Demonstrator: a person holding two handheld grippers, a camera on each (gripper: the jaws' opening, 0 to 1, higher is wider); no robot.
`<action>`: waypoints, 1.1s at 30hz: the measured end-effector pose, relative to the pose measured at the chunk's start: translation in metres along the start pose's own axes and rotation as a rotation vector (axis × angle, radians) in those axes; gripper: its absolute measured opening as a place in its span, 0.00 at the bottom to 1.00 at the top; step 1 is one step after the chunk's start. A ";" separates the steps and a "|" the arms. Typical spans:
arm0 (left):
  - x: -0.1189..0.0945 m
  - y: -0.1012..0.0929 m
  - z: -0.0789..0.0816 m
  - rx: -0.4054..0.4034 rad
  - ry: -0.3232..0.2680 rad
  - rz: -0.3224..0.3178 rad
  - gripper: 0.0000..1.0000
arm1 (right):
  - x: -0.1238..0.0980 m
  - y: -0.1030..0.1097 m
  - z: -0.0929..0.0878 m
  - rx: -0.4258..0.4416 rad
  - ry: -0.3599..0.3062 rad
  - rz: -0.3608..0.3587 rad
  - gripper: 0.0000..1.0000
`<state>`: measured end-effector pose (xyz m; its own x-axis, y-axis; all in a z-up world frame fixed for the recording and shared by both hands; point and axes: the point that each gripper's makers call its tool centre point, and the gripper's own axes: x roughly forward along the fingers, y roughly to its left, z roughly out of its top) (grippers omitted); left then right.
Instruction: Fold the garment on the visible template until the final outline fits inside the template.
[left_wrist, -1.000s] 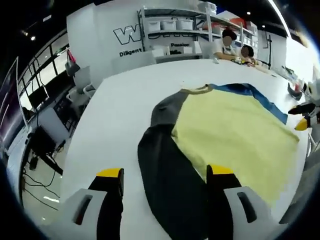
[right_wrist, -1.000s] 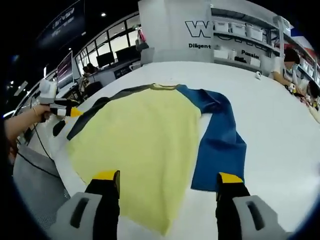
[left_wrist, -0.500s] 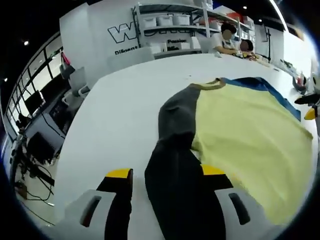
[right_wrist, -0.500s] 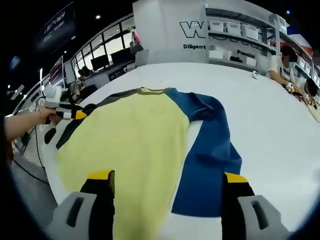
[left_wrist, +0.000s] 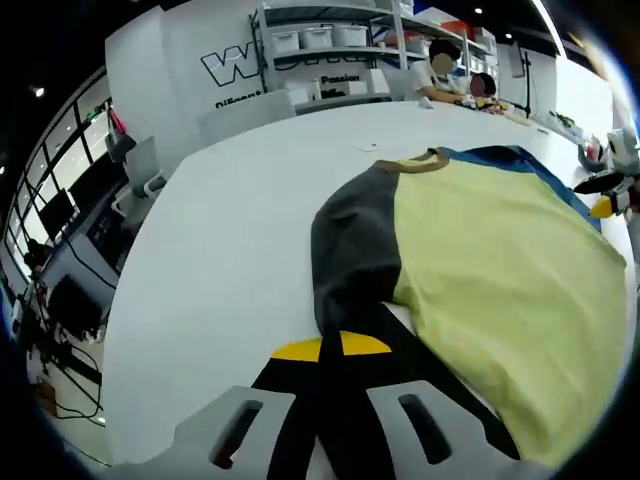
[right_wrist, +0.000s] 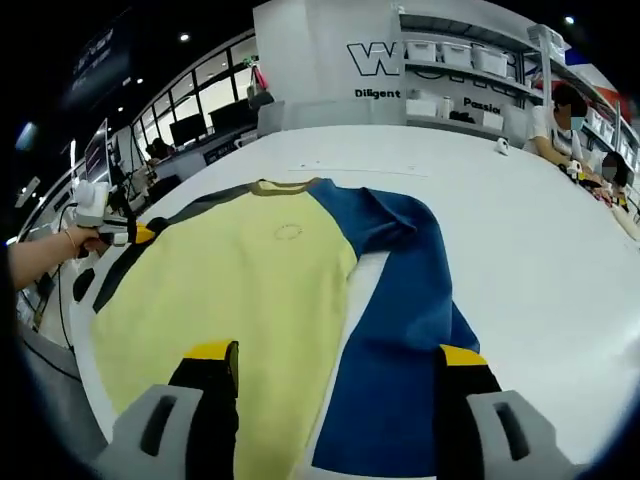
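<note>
A long-sleeved shirt lies flat on the white table (left_wrist: 220, 230), its yellow body (left_wrist: 500, 250) (right_wrist: 240, 280) spread wide. My left gripper (left_wrist: 330, 348) is shut on the dark grey sleeve (left_wrist: 350, 240) near its lower end. In the right gripper view that gripper (right_wrist: 125, 235) sits at the shirt's far left edge, held by a hand. My right gripper (right_wrist: 337, 352) is open, and the blue sleeve (right_wrist: 410, 300) lies between its jaws without being pinched. The right gripper (left_wrist: 603, 200) also shows at the shirt's far right edge in the left gripper view. A faint thin line (right_wrist: 330, 168) marks the table beyond the collar.
Shelves with white bins (left_wrist: 330, 40) (right_wrist: 450, 55) stand behind the table. People (left_wrist: 440, 75) (right_wrist: 565, 120) sit at its far end. Desks, chairs and monitors (left_wrist: 130, 160) lie beyond the left table edge. Bare white tabletop (right_wrist: 540, 260) stretches right of the blue sleeve.
My left gripper's jaws have closed on the dark grey sleeve. My right gripper has moved forward so the blue sleeve now lies between its open jaws.
</note>
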<state>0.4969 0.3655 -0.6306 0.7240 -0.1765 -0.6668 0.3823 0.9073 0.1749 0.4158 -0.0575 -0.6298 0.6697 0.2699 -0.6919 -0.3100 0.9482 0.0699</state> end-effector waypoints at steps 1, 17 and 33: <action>0.000 0.000 0.000 0.004 0.002 0.001 0.03 | -0.001 -0.003 -0.002 -0.023 0.006 -0.016 0.68; 0.003 0.021 -0.004 -0.089 0.034 0.066 0.03 | -0.017 -0.005 -0.031 -0.124 0.089 -0.058 0.16; 0.006 0.036 -0.006 -0.060 0.060 0.083 0.03 | -0.027 -0.026 -0.006 -0.019 0.071 -0.040 0.00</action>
<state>0.5116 0.3995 -0.6321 0.7152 -0.0782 -0.6945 0.2862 0.9393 0.1890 0.4018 -0.0902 -0.6174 0.6323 0.2188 -0.7432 -0.2975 0.9543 0.0278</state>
